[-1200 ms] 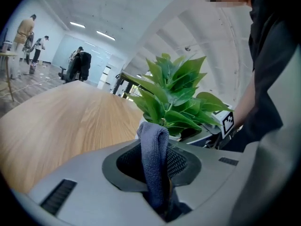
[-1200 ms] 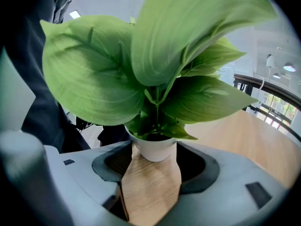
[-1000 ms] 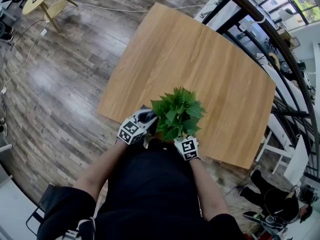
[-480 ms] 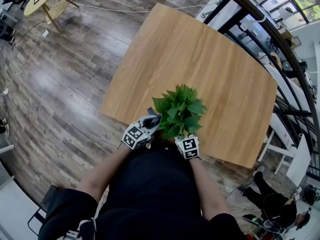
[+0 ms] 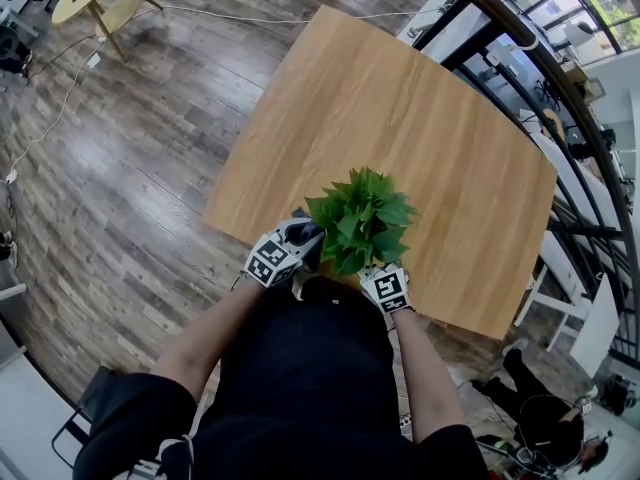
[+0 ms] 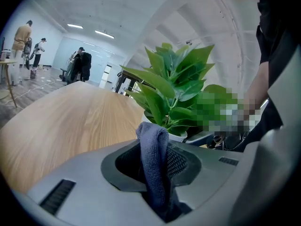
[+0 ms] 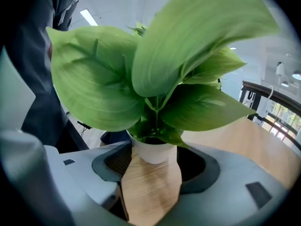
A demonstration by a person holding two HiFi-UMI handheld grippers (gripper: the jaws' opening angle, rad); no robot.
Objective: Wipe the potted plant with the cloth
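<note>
Clamping cloth (image 6: 153,168), left hand-held gripper (image 5: 300,246) sits beside potted plant (image 5: 360,218); right hand-held gripper (image 7: 151,171) gapes at it.

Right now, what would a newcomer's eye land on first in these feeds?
First, the leafy green potted plant in its white pot, which stands near the person's edge of the light wooden table. Next comes the dark blue-grey cloth, pinched in the left hand-held gripper just left of the leaves. The right hand-held gripper has its jaws apart, and the plant stands between them.
</note>
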